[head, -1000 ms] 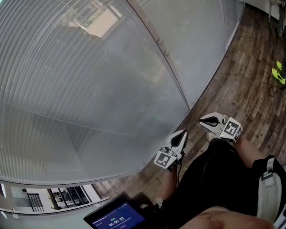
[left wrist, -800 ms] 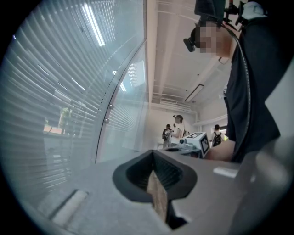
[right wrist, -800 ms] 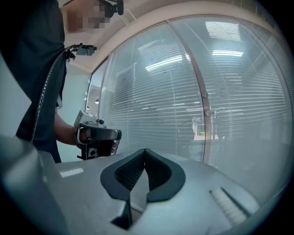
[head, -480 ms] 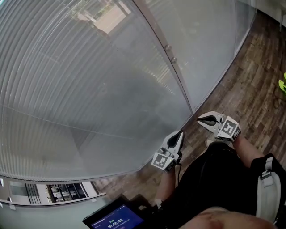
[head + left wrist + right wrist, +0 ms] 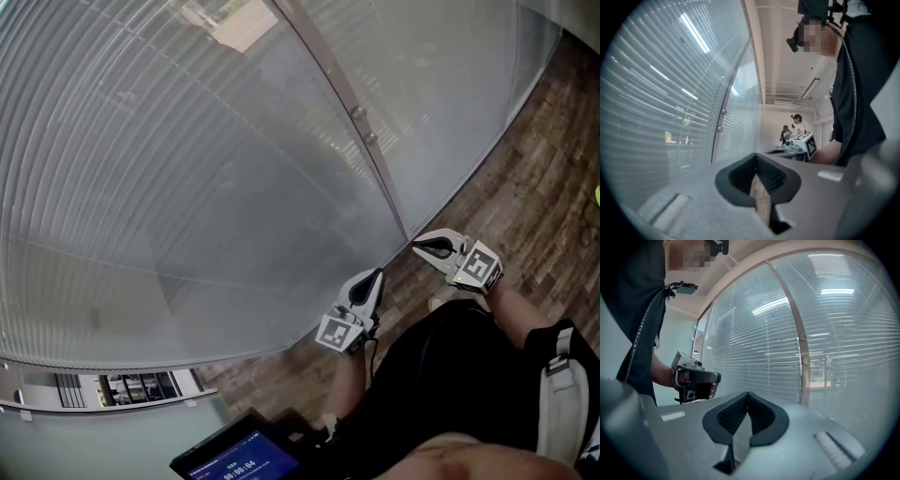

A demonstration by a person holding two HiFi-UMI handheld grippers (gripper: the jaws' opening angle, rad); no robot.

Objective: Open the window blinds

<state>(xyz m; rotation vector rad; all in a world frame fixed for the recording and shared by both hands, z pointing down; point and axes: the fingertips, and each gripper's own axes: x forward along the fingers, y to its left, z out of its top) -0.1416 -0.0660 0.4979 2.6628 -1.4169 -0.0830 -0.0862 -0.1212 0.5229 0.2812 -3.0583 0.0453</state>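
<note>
Blinds (image 5: 187, 187) are being presented lowered, with slats closed, across both panes of the window, on either side of the upright frame post (image 5: 386, 192). Both grippers are being held low near the foot of that post, above the wooden floor (image 5: 525, 197) and apart from the glass. The left gripper (image 5: 373, 279) is being held with its jaws pressed together on nothing, and the right gripper (image 5: 424, 247) is likewise closed and empty. Slats are being judged light, thin, easily bent and apparently sealed behind glass, so no direct hold is being advised. Two small round knobs (image 5: 358, 112) on the post are being judged the likely control: rigid, smooth, possibly slippery, best pinched squarely across the rim.
</note>
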